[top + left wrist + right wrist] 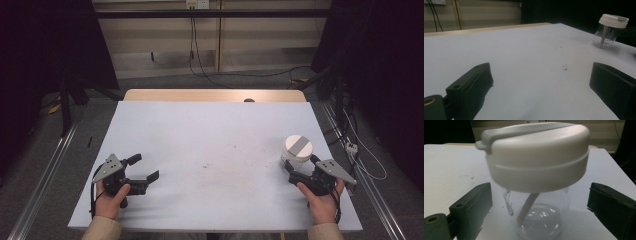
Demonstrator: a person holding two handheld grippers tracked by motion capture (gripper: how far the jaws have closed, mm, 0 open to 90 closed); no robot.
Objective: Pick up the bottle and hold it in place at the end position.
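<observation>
The right gripper (298, 170), jaws spread around the jar (536, 217), should close gently on the clear glass under the lid (536, 157), while the left gripper (140, 167) waits open and empty.

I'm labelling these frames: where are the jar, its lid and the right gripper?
jar (539, 220): right gripper view, clear glass body.
lid (536, 157): right gripper view, white side wall.
right gripper (300, 167): high view, between its fingertips.

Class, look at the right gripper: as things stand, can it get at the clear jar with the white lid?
Probably yes: the right gripper is open just short of the jar, which sits between its fingers with nothing in the way.
</observation>
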